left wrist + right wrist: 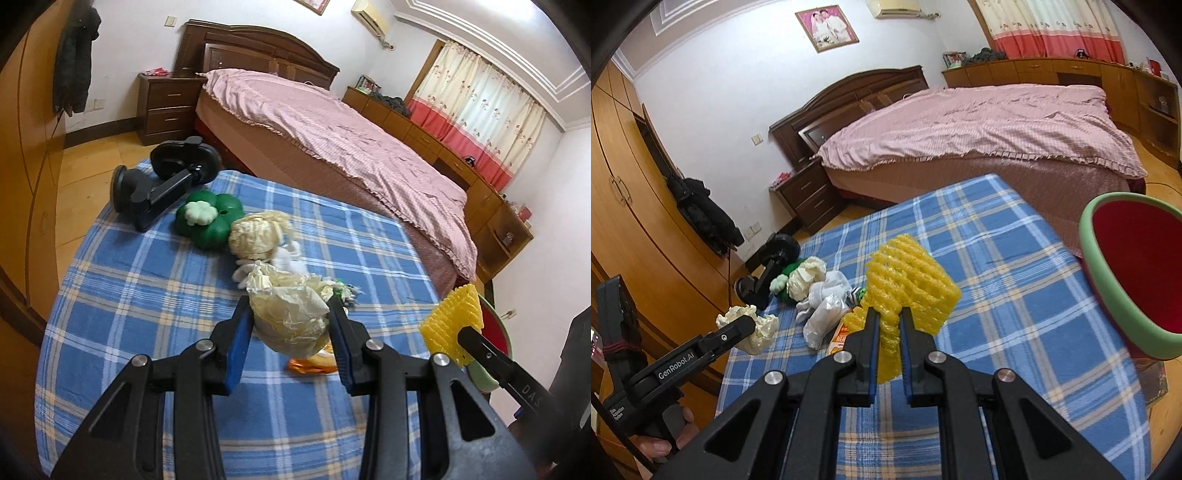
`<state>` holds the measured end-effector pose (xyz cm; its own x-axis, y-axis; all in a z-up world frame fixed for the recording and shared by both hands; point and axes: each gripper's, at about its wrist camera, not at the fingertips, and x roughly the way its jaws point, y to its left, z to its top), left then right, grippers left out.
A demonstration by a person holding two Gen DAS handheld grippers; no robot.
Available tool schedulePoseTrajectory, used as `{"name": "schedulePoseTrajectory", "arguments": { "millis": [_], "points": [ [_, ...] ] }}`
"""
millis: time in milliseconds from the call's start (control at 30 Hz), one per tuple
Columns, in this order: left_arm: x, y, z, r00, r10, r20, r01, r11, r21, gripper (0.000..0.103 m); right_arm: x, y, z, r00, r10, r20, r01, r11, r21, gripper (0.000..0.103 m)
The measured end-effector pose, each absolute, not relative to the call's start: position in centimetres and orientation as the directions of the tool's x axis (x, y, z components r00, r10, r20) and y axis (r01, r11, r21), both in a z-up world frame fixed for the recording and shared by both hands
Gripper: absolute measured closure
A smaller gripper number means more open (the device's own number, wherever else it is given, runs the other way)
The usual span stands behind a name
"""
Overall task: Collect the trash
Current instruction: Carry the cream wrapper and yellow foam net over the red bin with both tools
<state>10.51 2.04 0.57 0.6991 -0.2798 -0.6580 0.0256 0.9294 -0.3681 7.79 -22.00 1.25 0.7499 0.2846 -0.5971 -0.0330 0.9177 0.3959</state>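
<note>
My left gripper (291, 306) is shut on a crumpled cream paper ball (290, 319), held just above the blue plaid tablecloth (147, 295). It also shows in the right wrist view (753, 328). My right gripper (889, 317) is shut on a yellow foam fruit net (908, 280), raised above the table; the net shows at the right of the left wrist view (452, 317). A second cream paper ball (255, 236), white socks (286, 258) and an orange snack wrapper (314, 363) lie on the cloth. A red bin with a green rim (1089, 258) stands to the right.
A green flower-shaped toy (207, 219) and a black suction-cup holder (166, 184) lie at the table's far left. A bed with a pink cover (332, 122) stands beyond the table, a nightstand (168, 103) beside it. Wooden wardrobes (624, 206) line the left wall.
</note>
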Motion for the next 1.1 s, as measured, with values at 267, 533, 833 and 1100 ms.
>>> {"name": "schedulePoseTrajectory", "arguments": {
  "millis": [267, 533, 833, 1100],
  "points": [
    [9.6, -0.1, 2.0, 0.705, -0.31, -0.638, 0.082, 0.929, -0.361, 0.062, 6.0, -24.5, 2.5, 0.787, 0.252, -0.564, -0.001, 0.914, 0.406, 0.091],
    [9.2, -2.6, 3.0, 0.701, -0.337, -0.629, 0.131, 0.927, -0.35, 0.062, 4.5, -27.2, 3.3, 0.815, 0.218, -0.536, 0.038, 0.904, 0.426, 0.091],
    [9.2, -6.1, 3.8, 0.682, -0.381, -0.625, 0.2, 0.918, -0.342, 0.062, 3.0, -30.6, 3.8, 0.84, 0.164, -0.518, 0.096, 0.894, 0.438, 0.091],
    [9.7, -10.4, 4.0, 0.645, -0.424, -0.636, 0.277, 0.905, -0.322, 0.062, 1.8, -34.1, 3.5, 0.852, 0.101, -0.514, 0.165, 0.879, 0.447, 0.091]
  ]
}}
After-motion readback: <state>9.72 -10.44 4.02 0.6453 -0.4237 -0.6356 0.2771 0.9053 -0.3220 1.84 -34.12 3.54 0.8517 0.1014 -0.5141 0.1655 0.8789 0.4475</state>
